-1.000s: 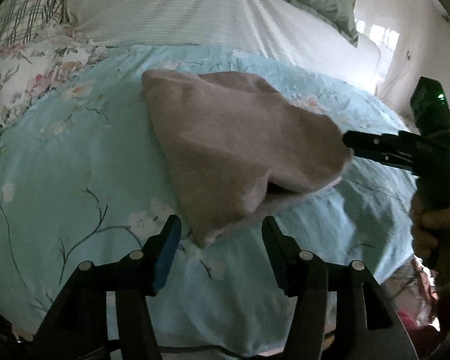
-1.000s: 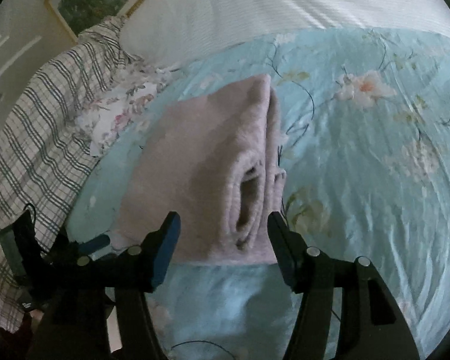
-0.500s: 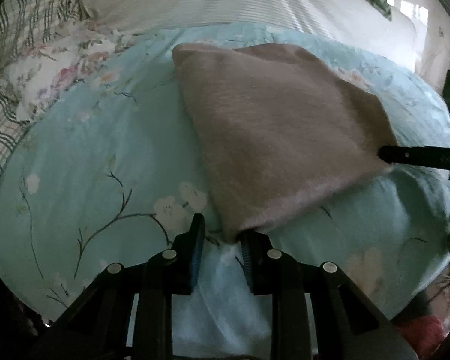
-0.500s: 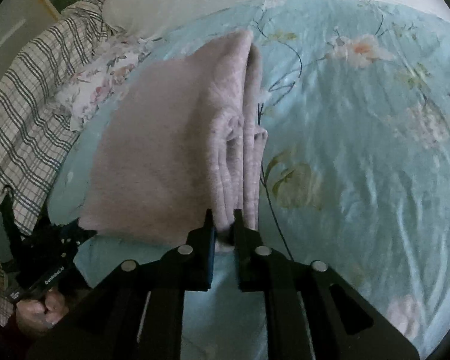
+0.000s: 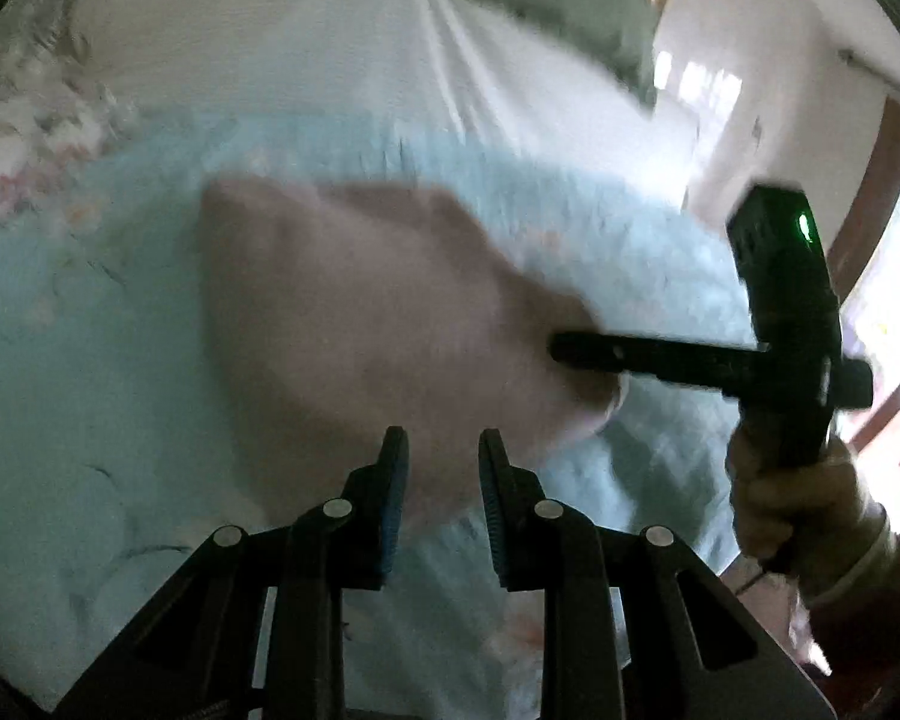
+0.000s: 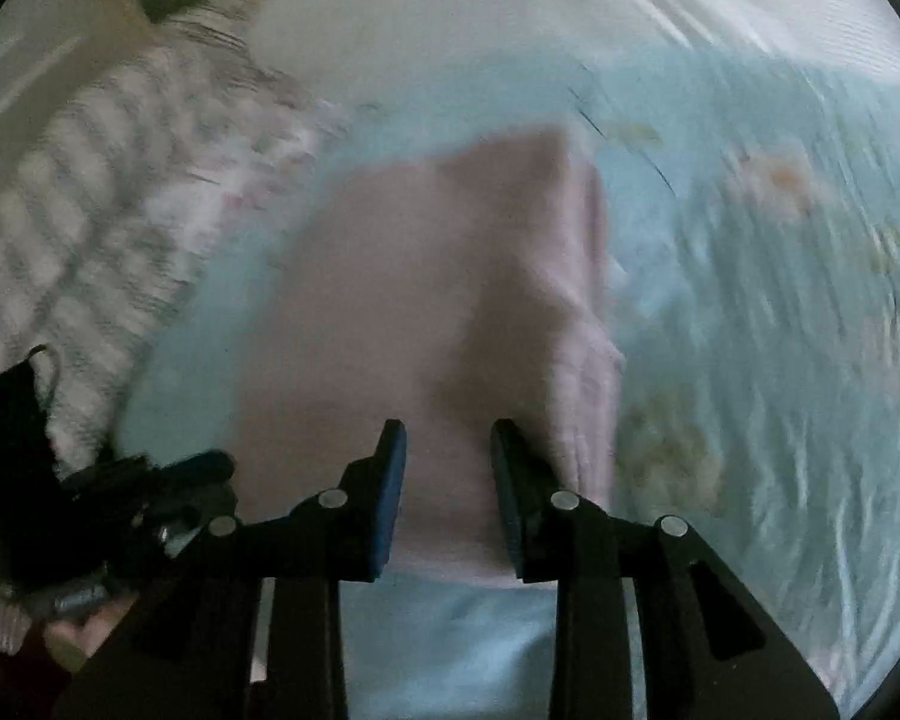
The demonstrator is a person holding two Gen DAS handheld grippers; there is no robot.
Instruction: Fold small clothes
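Left claw parted, blue pads apart, nothing between them; half a second ago nearly shut at the near corner of the cloth, now released and drawn back above it. Right claw likewise parted and released; earlier pinched tight on the folded edge, now spread over the cloth's near edge. Both views smeared by motion.

Pink cloth folded, lying flat on the blue flowered sheet; doubled layers showing along its right edge in the right wrist view. Right claw seen side-on from the left camera, fingertips over the cloth's right corner, touching or just above cannot be told; hand gripping the handle below.

Edges: cloth's near edge close to the sheet's front border. Open blue sheet to the right of the cloth and to its left. Striped white bedding beyond the far edge; checked fabric at far left.
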